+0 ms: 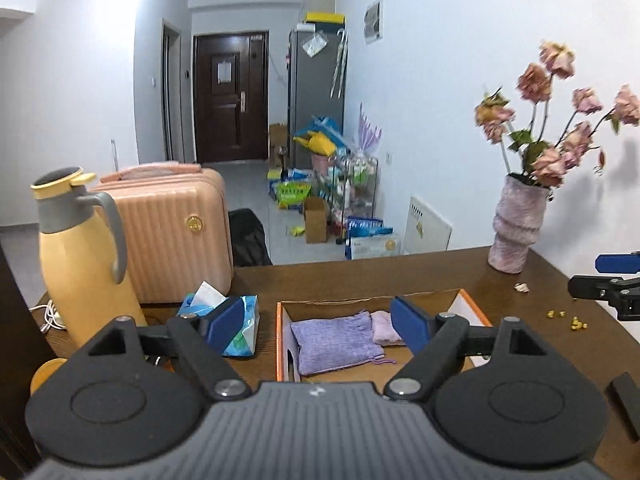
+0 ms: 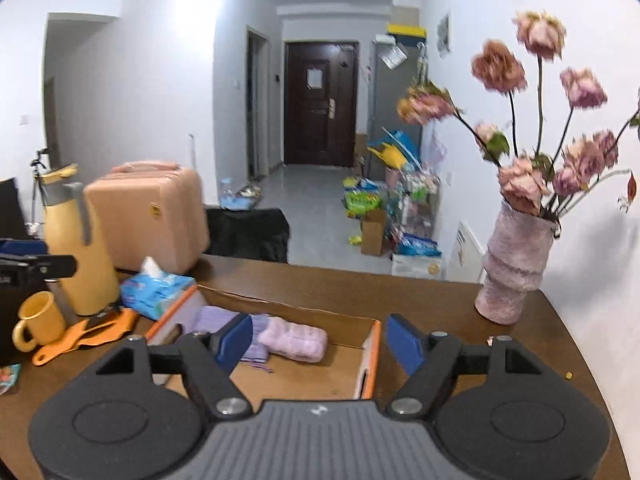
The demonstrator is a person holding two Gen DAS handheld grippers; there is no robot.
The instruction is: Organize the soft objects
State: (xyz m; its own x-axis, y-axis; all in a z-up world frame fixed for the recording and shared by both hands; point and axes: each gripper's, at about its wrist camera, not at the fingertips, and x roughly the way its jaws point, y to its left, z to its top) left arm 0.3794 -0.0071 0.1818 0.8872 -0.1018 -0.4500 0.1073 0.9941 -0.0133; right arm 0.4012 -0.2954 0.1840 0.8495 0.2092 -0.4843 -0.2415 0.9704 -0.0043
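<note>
Both tongs, left (image 1: 320, 322) and right (image 2: 320, 342), wide apart, empty, above cardboard box (image 1: 285, 344) of folded cloths (image 1: 336, 340).

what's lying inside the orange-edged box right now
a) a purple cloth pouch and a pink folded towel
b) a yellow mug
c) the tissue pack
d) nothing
a: the purple cloth pouch and the pink folded towel lie side by side on the floor of the orange-edged box, while both grippers stand open and hold nothing.
</note>
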